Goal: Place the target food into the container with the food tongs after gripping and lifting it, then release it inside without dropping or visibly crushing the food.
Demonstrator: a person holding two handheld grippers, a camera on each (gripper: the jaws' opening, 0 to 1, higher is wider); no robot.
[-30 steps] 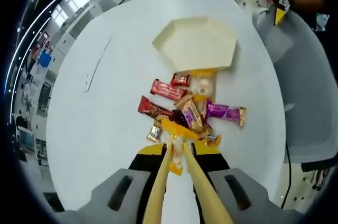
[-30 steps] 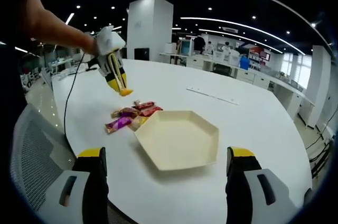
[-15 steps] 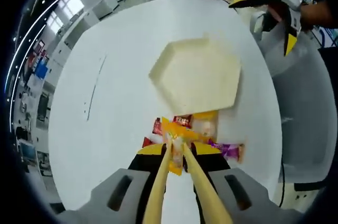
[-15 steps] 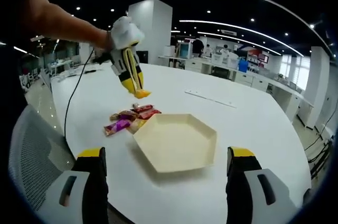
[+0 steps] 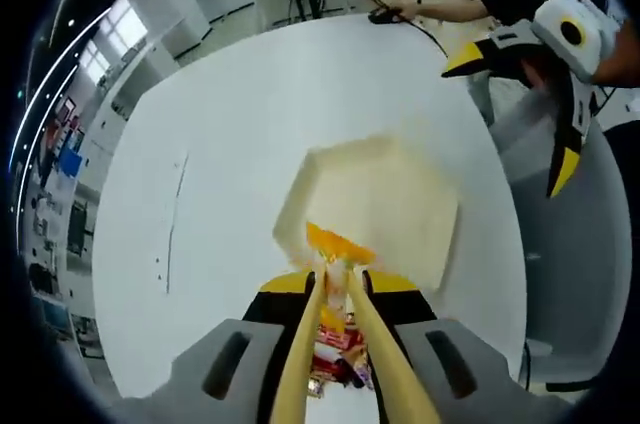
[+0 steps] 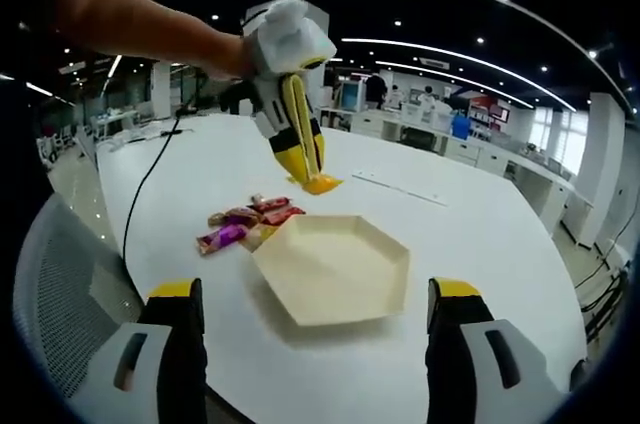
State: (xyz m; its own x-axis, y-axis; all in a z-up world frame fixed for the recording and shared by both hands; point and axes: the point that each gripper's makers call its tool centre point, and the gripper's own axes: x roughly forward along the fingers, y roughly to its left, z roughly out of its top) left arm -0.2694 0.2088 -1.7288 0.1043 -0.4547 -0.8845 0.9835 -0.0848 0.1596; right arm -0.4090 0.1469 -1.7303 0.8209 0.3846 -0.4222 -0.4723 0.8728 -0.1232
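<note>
Orange-wrapped snack (image 5: pixel 337 246) clamped in my left gripper's yellow tongs (image 5: pixel 335 266), over cream hexagonal tray (image 6: pixel 335 266). Lowering and release left. Right gripper (image 6: pixel 310 344) jaws apart, idle.

A large round white table (image 6: pixel 480 234) anchors an open office. Behind the table stands a square white pillar (image 6: pixel 262 44), with rows of desks (image 6: pixel 480 149) and monitors stretching to the right of it. Above the table the dark ceiling carries small round spotlights and long curved light strips (image 6: pixel 440 44). A grey mesh chair (image 6: pixel 60 294) sits against the table's near edge. Past the table's far side, bright windows (image 5: pixel 100 44) line the wall
</note>
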